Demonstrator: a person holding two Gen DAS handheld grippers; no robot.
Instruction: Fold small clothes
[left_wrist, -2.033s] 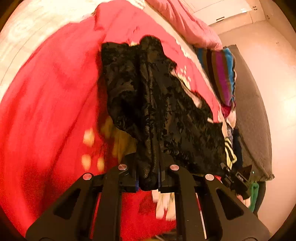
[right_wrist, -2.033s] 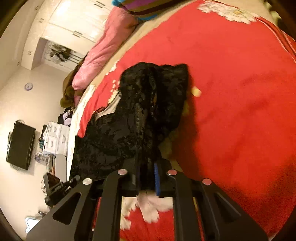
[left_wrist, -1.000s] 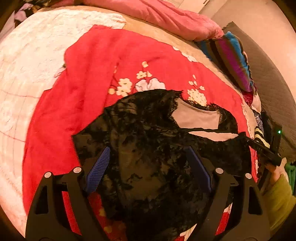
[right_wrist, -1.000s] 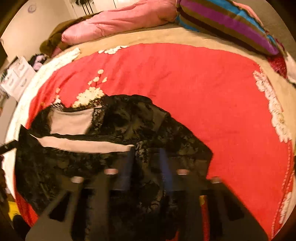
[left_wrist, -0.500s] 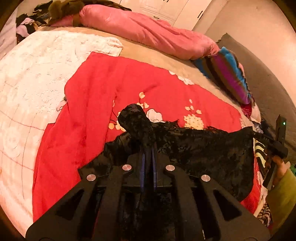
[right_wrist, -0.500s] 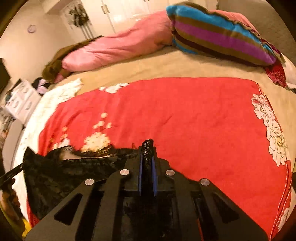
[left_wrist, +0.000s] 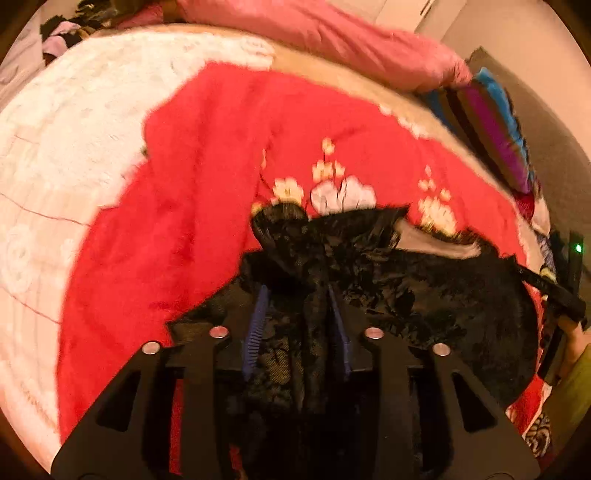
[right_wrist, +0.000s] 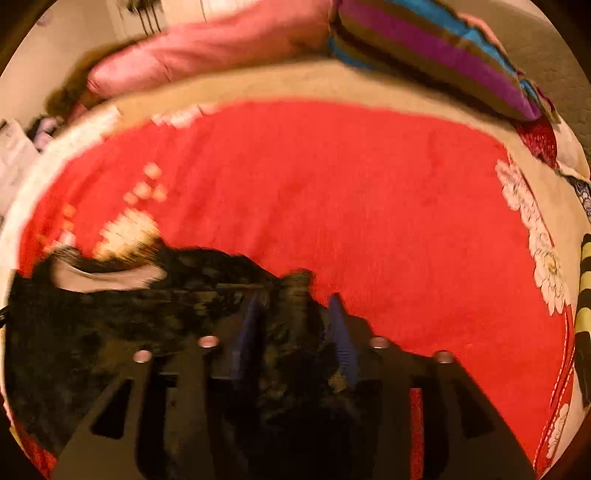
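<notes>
The black lace garment (left_wrist: 424, 291) lay near the red floral blanket's (left_wrist: 177, 206) front edge. Both the left gripper (left_wrist: 297, 317) and right gripper (right_wrist: 293, 325) stood parted, lace bunched loosely between. Light, limp, snag-prone; best pinched at hemmed corners

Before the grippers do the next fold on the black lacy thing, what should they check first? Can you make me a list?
1. Left gripper open: ok, blue pads apart, lace bunched loosely between them.
2. Right gripper open: ok, pads apart around a bunch of lace.
3. Black lace garment resting on the red blanket: ok.
4. Garment lying flat and smooth: not ok, it is bunched near both grippers.
5. Edges lined up: cannot tell, pictures are blurry.
6. Bare blanket beyond the garment: ok.
</notes>
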